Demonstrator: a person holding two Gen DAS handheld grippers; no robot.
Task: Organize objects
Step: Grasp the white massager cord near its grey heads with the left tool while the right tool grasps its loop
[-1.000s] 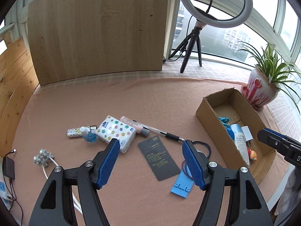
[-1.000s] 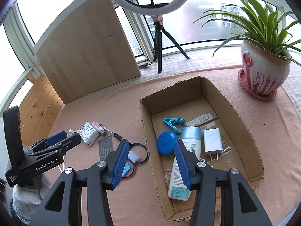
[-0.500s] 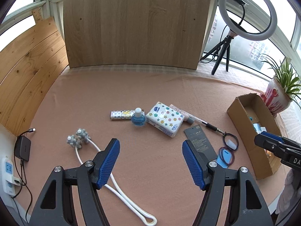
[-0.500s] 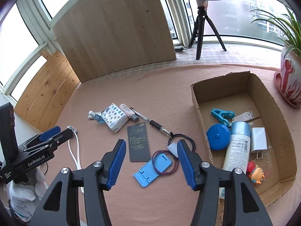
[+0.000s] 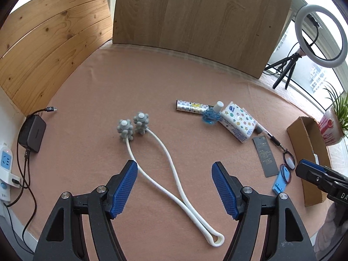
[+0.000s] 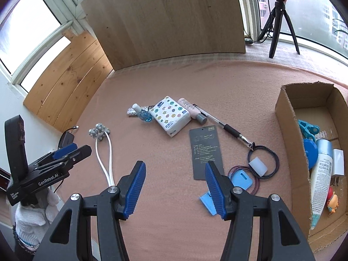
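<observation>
1. Left gripper (image 5: 174,189) hangs released over the white-corded massager (image 5: 161,152) on the desk (image 5: 108,91)
2. Right gripper (image 6: 174,187), jaws just widened, holds nothing beside the black card (image 6: 205,150)
3. Cardboard box (image 6: 287,117) sits far right

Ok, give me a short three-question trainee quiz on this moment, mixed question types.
1. True or false: the left gripper holds the white massager.
2. Which lies in the box? A tissue pack B charger plug C pen
3. Fill in: the black card lies flat on the ___ cloth.

Key: 1 false, its jaws stand open with the massager's loop on the cloth between them; 2 B; 3 pink.
</observation>
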